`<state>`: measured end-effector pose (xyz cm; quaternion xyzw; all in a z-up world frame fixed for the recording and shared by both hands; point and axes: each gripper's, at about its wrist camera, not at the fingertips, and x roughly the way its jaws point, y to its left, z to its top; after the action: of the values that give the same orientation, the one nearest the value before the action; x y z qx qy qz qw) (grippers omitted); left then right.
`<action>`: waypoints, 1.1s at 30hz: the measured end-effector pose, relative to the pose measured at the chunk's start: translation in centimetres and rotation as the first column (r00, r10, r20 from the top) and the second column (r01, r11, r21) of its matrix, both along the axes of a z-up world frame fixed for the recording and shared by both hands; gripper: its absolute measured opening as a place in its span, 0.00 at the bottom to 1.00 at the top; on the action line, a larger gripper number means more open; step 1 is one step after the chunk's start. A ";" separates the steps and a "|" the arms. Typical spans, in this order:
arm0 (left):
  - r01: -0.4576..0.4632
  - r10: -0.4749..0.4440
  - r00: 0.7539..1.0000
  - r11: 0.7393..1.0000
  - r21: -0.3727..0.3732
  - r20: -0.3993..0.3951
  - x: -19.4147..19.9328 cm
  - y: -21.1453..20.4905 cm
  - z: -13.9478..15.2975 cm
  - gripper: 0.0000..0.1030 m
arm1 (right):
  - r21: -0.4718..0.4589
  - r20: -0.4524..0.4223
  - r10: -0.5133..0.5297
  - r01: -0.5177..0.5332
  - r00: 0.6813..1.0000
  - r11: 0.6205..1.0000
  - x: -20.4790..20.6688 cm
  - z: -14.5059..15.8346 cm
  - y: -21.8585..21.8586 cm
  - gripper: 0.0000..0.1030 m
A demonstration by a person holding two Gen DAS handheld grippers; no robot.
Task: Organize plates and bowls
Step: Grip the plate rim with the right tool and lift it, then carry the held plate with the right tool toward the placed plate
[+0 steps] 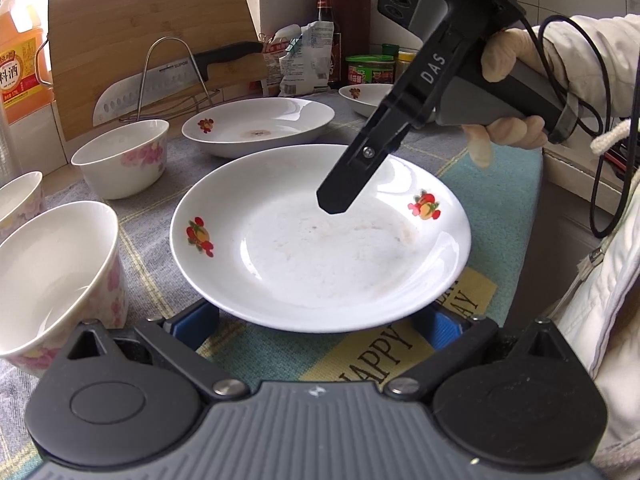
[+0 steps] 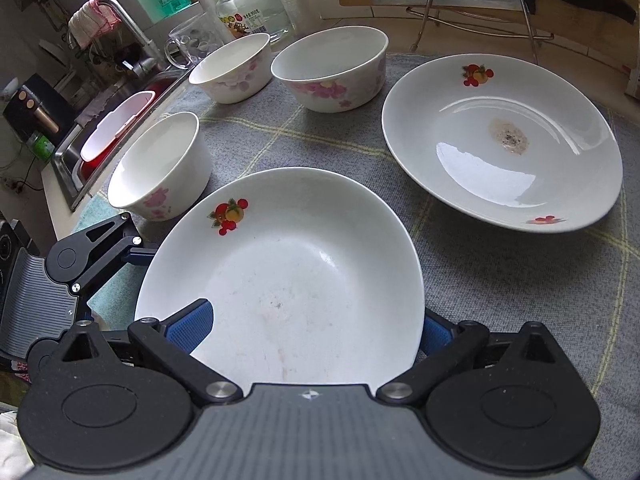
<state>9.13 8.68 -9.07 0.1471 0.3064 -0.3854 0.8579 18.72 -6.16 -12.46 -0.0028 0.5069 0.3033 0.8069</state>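
Note:
A white plate with fruit prints (image 1: 320,240) (image 2: 288,280) lies nearest on the grey cloth, faintly stained. My left gripper (image 1: 318,322) (image 2: 136,254) is open, its blue pads (image 1: 196,320) low at the plate's near rim, tips hidden under it. My right gripper (image 2: 312,328) (image 1: 332,200) is open too and straddles the opposite rim, one pad (image 2: 192,322) over the plate and the other behind it. A second, larger plate (image 1: 260,128) (image 2: 500,140) with a brown spot sits beyond. Three pink-flowered bowls (image 2: 332,72) (image 2: 232,68) (image 2: 160,168) stand to the left.
A small white dish (image 1: 368,98) sits at the back right by jars and bottles. A bamboo board (image 1: 152,52) and a knife (image 1: 168,88) lean on a wire rack behind the plates. A sink (image 2: 104,140) lies past the bowls. A person's hand (image 1: 504,64) holds the right gripper.

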 end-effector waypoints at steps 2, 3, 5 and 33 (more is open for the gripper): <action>0.000 0.000 1.000 1.000 0.005 -0.004 0.0 0.0 0.1 1.00 | 0.006 -0.008 0.009 -0.009 1.000 1.000 0.5 0.0 0.1 1.00; 0.001 -0.001 1.000 1.000 0.006 -0.005 0.0 0.0 0.1 1.00 | 0.007 -0.012 0.014 -0.014 1.000 1.000 0.7 0.1 0.2 1.00; 0.001 -0.001 1.000 1.000 0.007 -0.007 0.1 0.0 0.1 1.00 | 0.002 -0.017 0.027 -0.027 0.999 1.000 1.0 0.1 0.4 1.00; 0.023 -0.023 1.000 0.999 0.029 -0.009 0.2 -0.4 0.2 1.00 | 0.004 -0.073 0.105 -0.105 0.992 0.994 2.8 0.5 0.8 1.00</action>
<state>9.34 8.30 -8.90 0.1614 0.3140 -0.3915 0.8498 21.52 -5.40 -11.97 -0.0184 0.5353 0.3451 0.7707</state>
